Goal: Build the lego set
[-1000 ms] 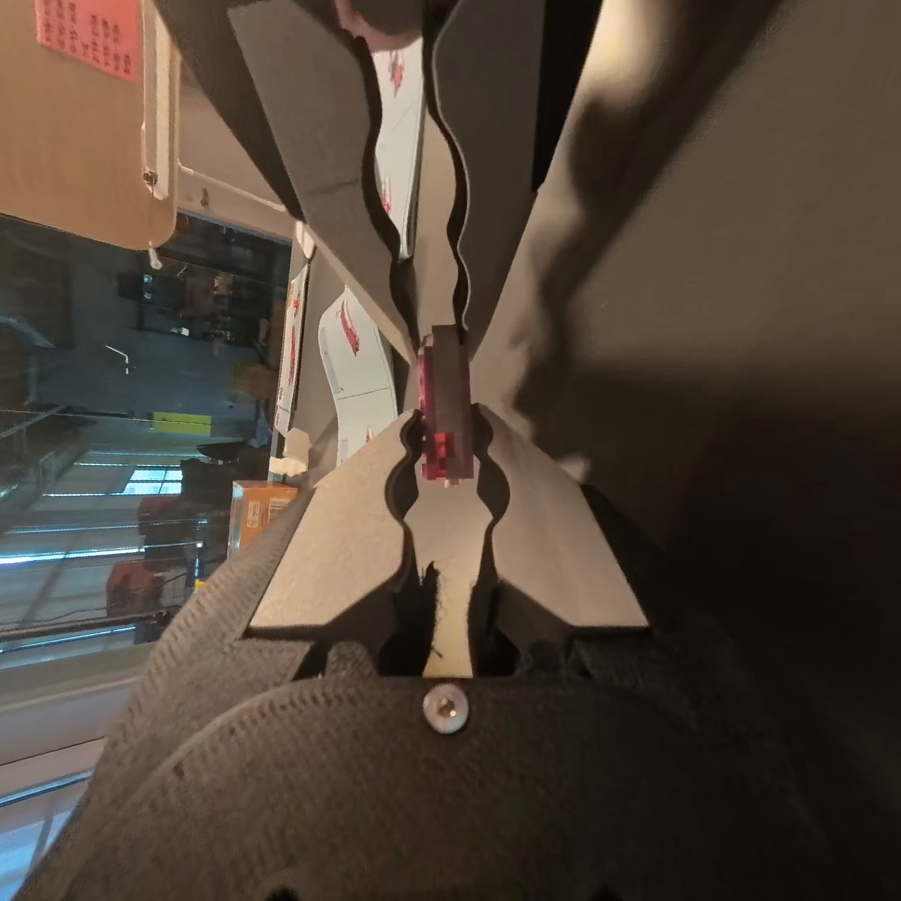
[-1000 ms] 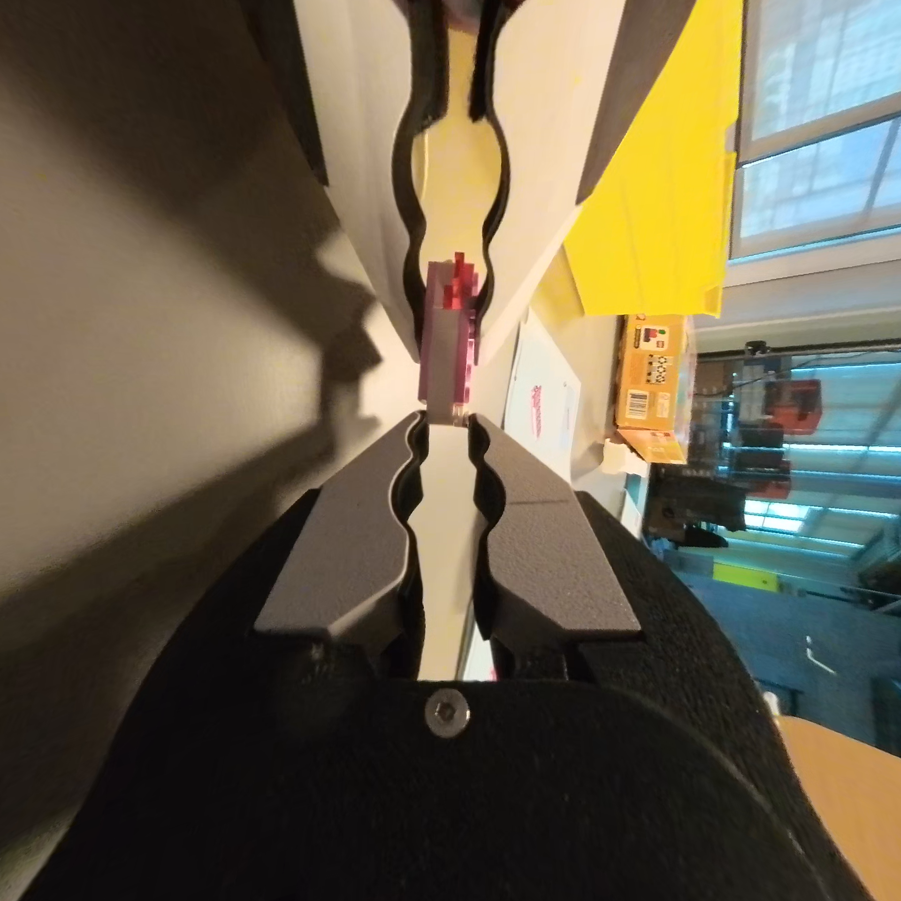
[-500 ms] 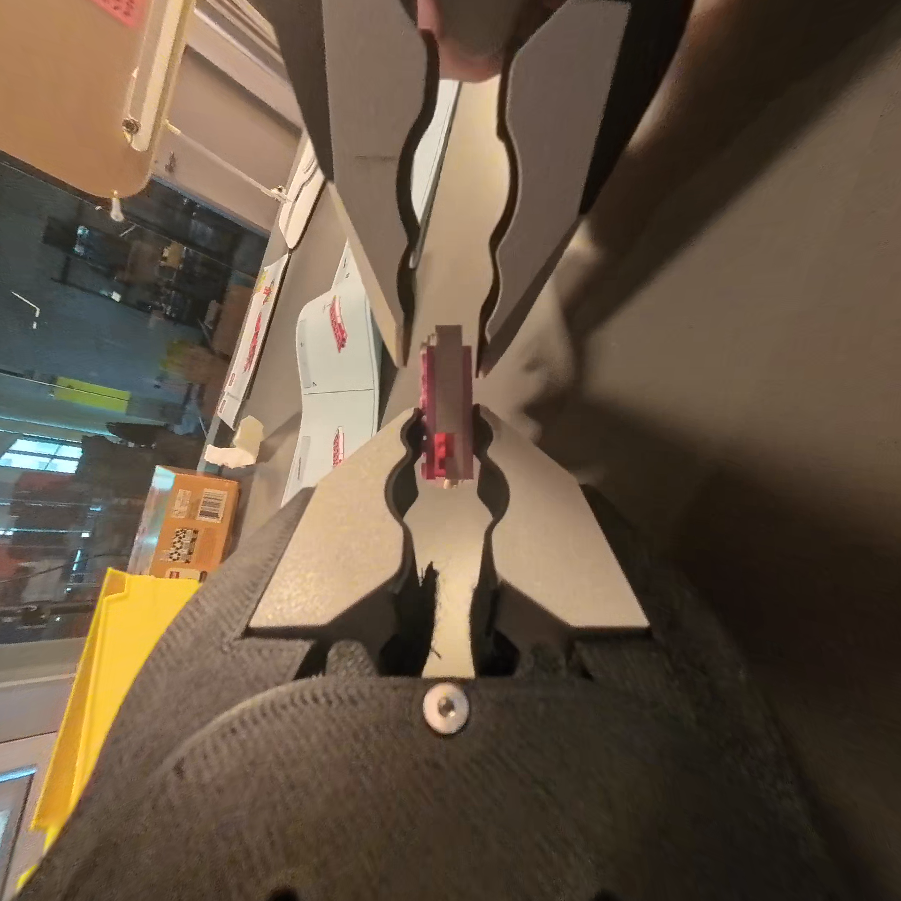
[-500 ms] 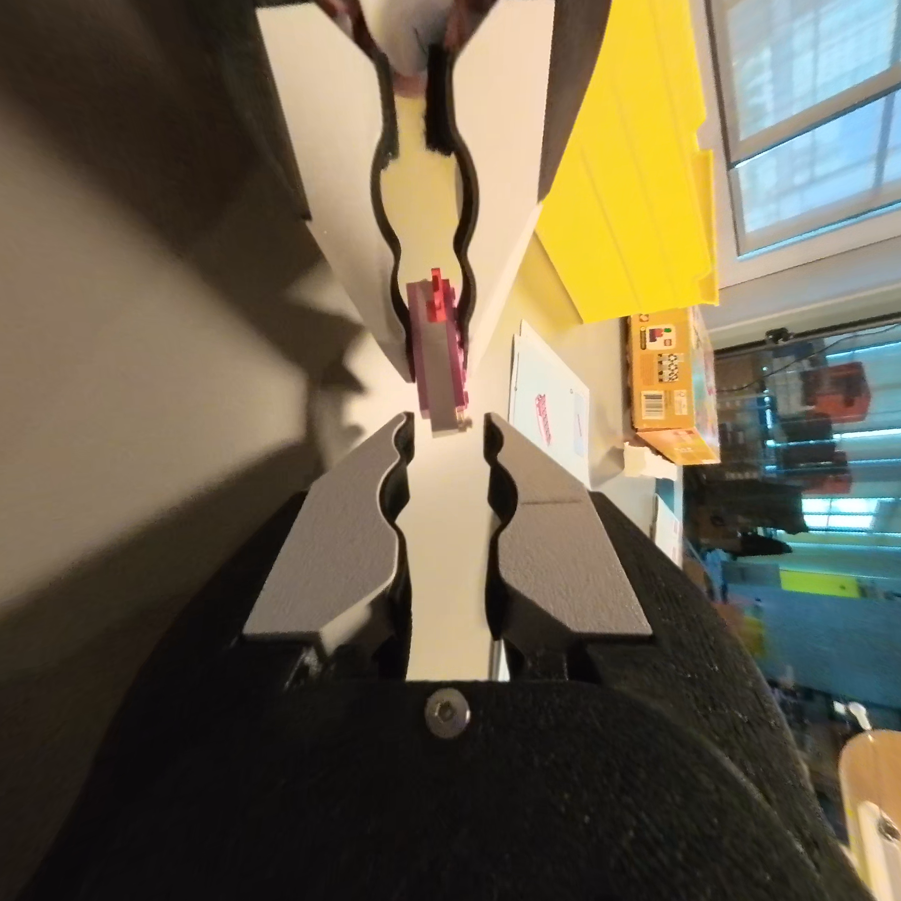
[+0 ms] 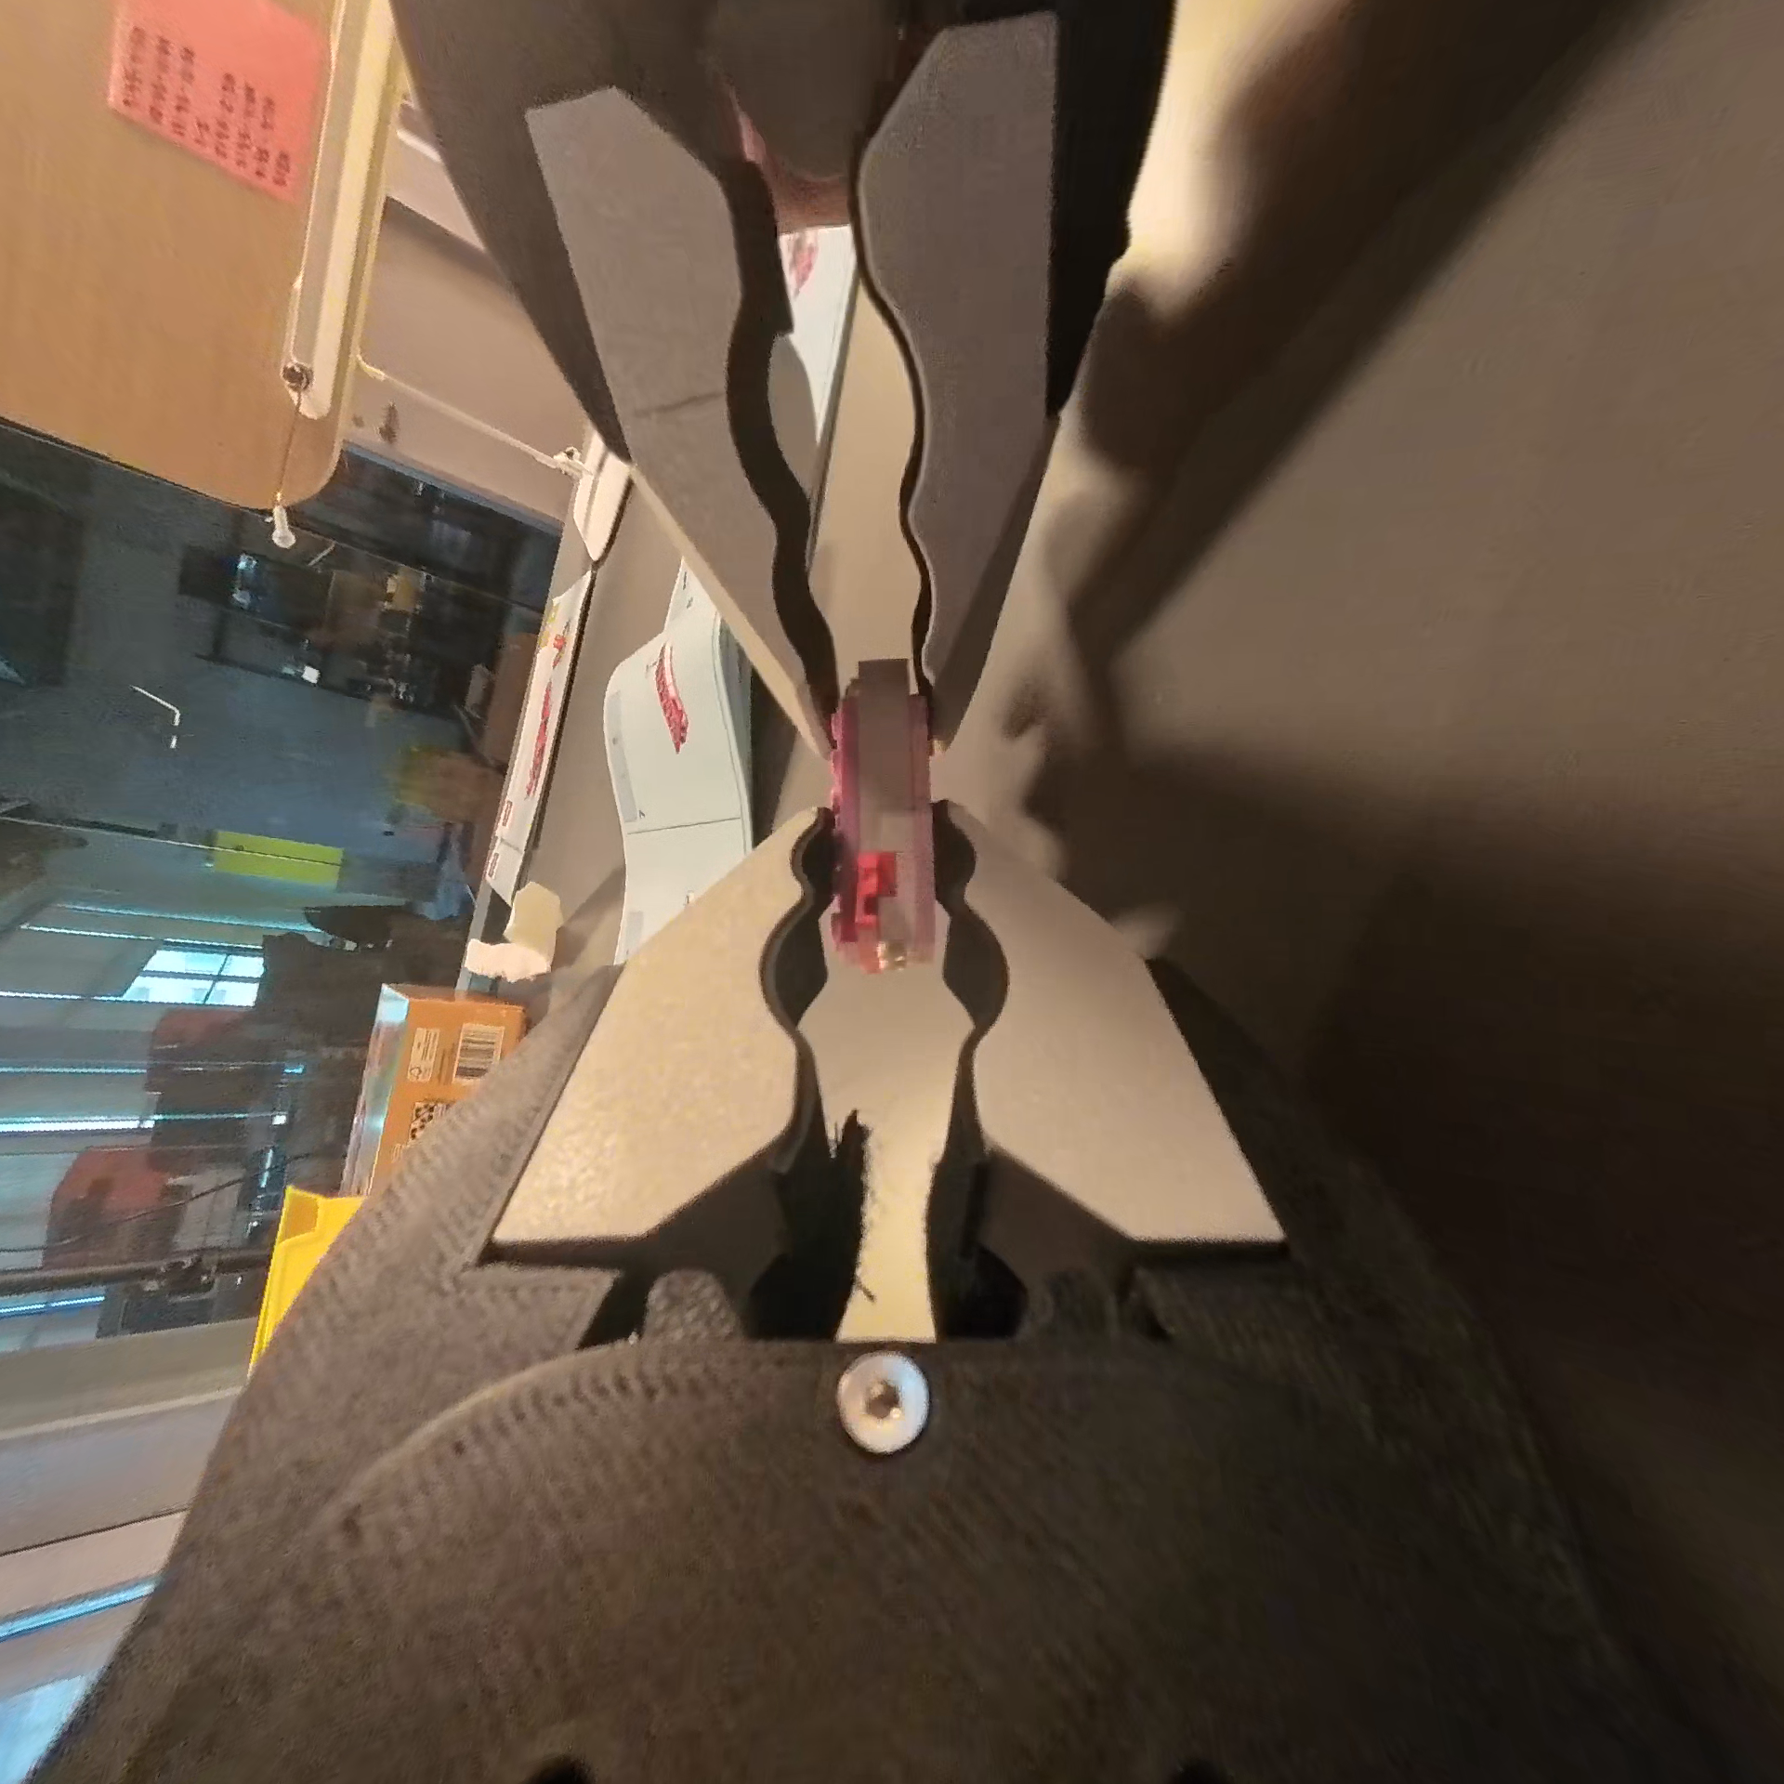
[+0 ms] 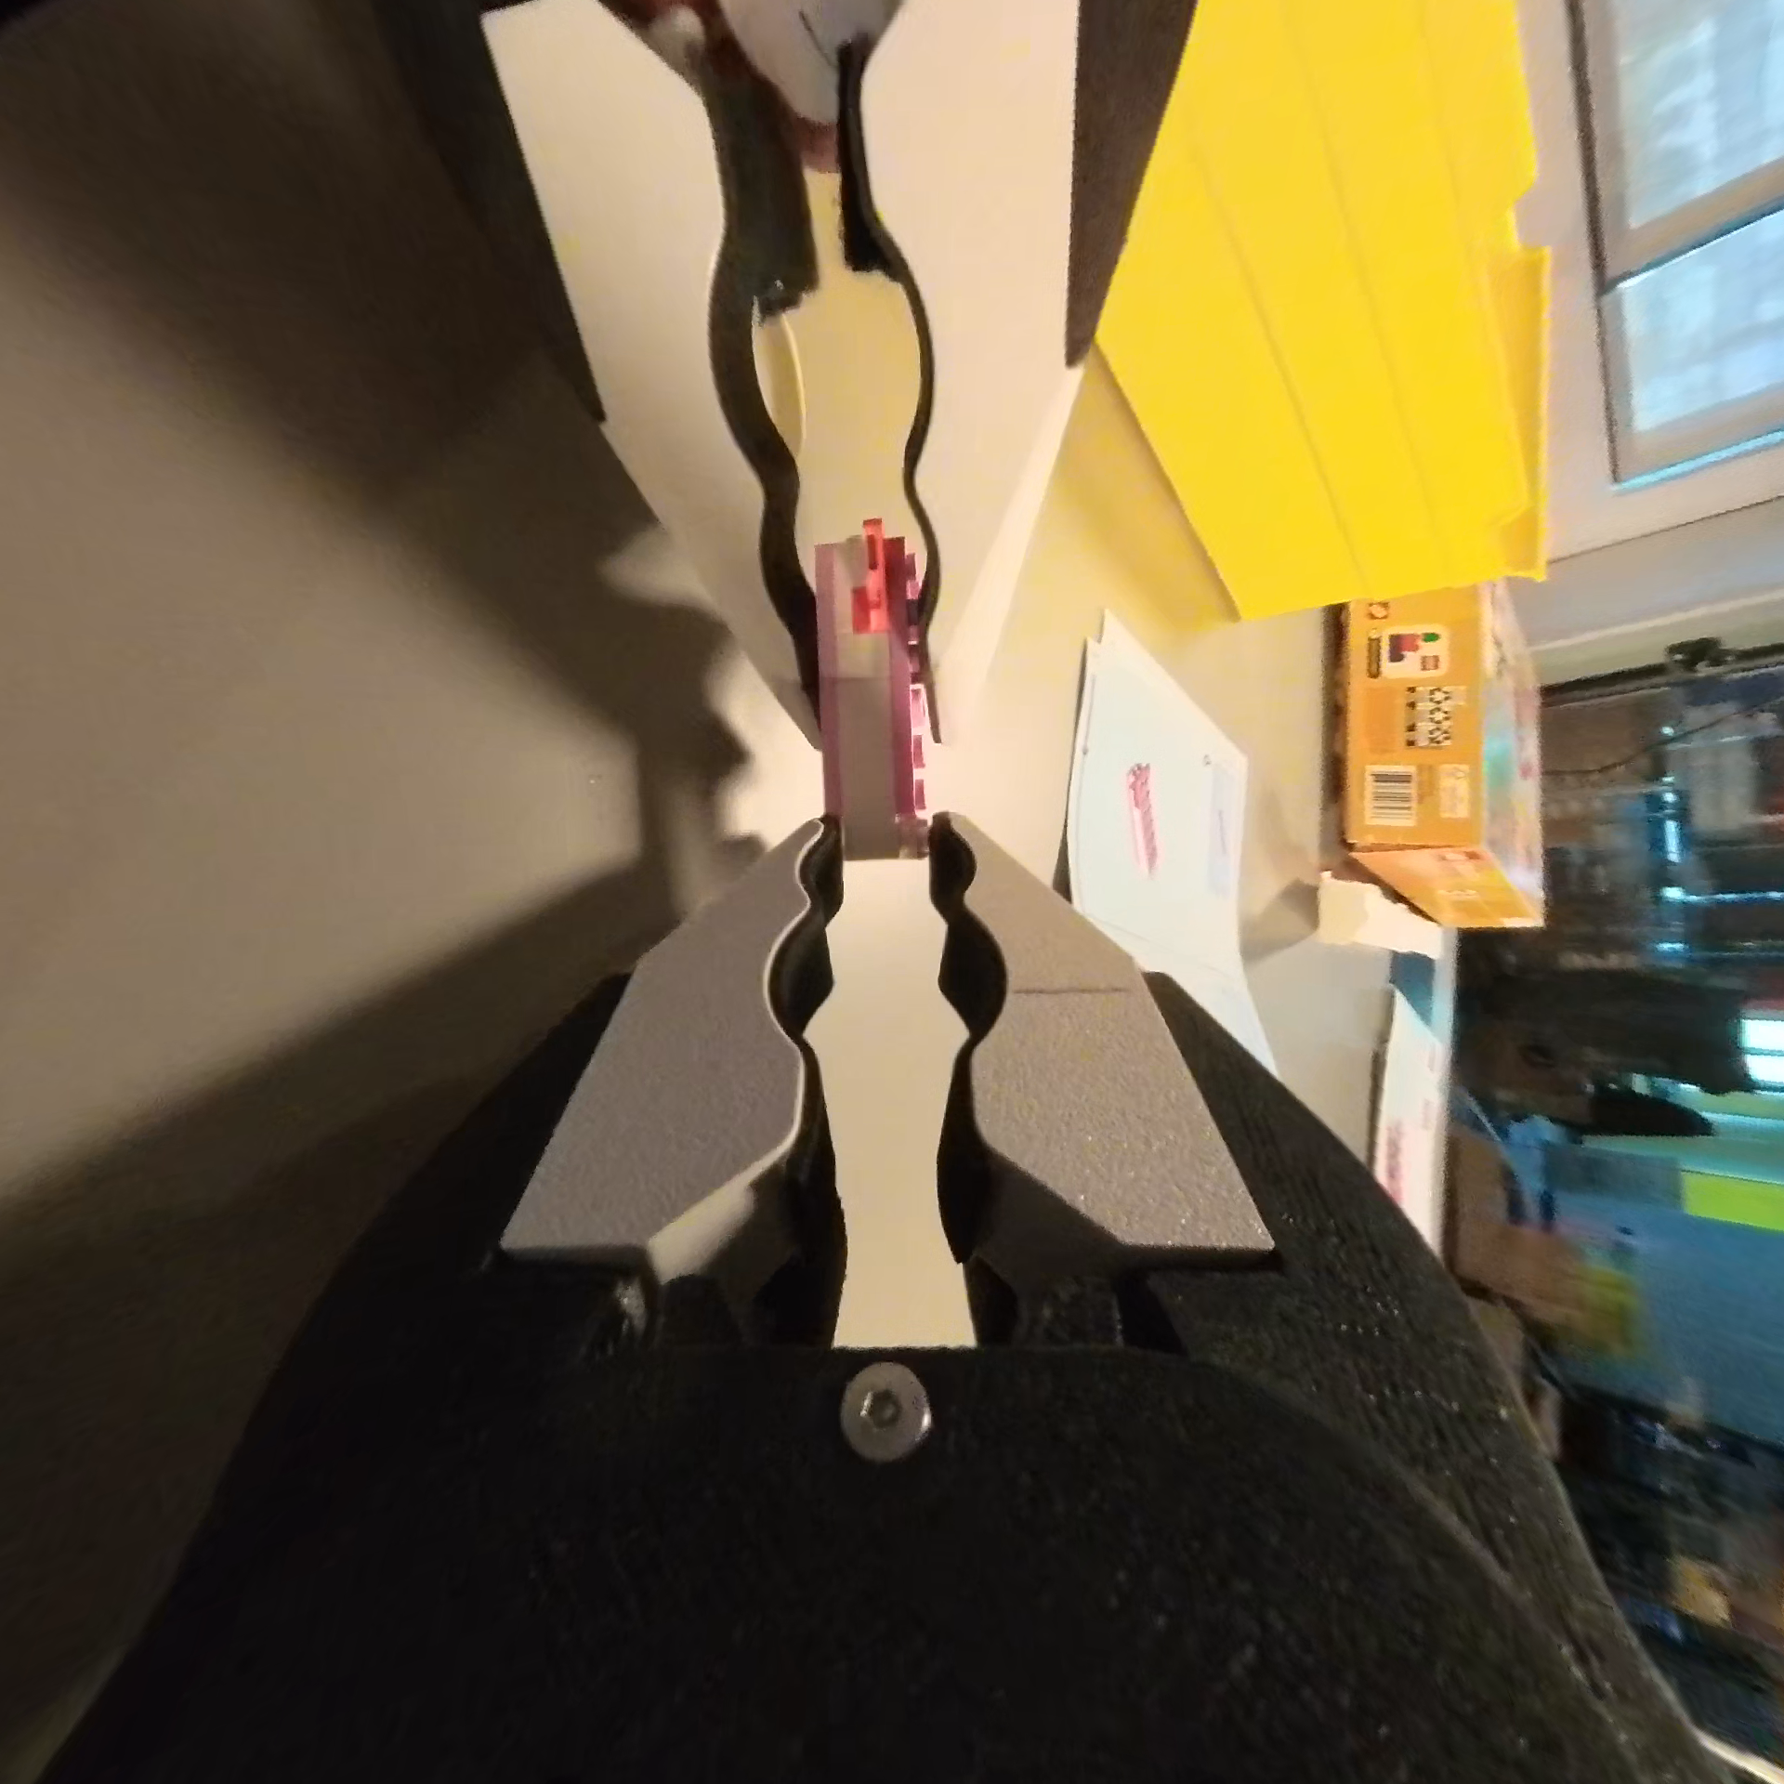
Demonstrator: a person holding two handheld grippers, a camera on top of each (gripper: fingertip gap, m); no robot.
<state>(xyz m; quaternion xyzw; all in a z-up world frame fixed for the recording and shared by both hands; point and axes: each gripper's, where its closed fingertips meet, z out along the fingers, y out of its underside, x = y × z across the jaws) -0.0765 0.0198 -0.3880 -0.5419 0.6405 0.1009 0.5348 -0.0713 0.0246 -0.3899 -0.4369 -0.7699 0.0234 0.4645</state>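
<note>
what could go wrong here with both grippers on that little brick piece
1. The right gripper only catches the very end of the brick piece with its fingertips, so it may slip off if pulled.
2. The left gripper grips it by its thin sides; a twist from either hand could pop the small red part loose.
3. It is held over the table; dropped, it could bounce away.

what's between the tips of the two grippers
A small pink and grey brick assembly bridges them. The left gripper is shut on one end; the right gripper's fingertips meet the other. Left wrist view shows it best.
</note>
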